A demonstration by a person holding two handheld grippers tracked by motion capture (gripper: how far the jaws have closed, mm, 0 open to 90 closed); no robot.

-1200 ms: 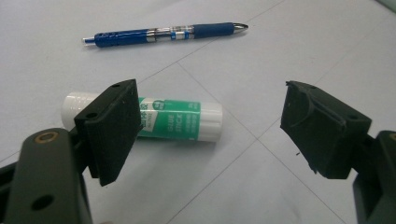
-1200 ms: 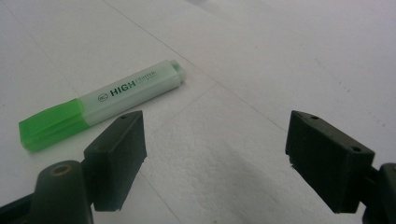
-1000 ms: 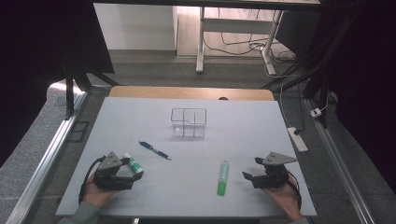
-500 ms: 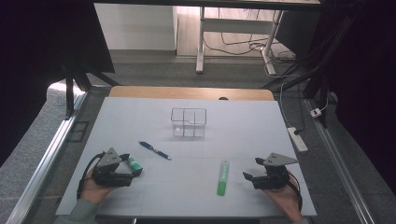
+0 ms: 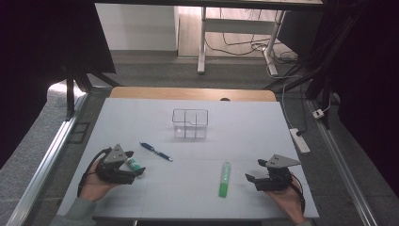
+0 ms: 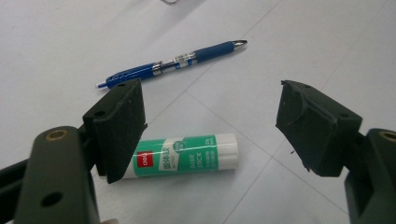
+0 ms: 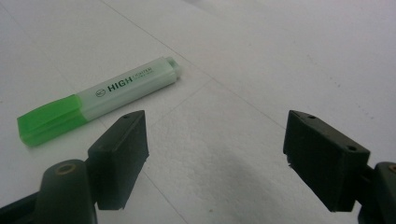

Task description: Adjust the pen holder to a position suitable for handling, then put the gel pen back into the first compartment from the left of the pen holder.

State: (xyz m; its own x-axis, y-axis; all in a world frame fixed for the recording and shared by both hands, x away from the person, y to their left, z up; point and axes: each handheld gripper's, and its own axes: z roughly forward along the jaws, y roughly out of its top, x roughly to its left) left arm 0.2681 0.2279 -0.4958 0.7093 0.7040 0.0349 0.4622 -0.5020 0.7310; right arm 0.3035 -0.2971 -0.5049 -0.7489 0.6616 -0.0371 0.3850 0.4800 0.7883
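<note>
High view, left gripper (image 5: pixel 136 171) just beside glue stick (image 5: pixel 133 164), blue pen (image 5: pixel 155 151) beyond it, left gripper view, jaws wide, glue stick (image 6: pixel 184 156) lying between them, right gripper view, right gripper (image 7: pixel 217 158) jaws wide, green highlighter (image 7: pixel 98 99) apart.

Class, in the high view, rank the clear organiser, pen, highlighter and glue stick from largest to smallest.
1. Organiser
2. Highlighter and pen: alike in length, unranked
3. Glue stick, partly hidden by the left gripper

Green-and-white glue stick (image 6: pixel 182 156), lying flat
</note>
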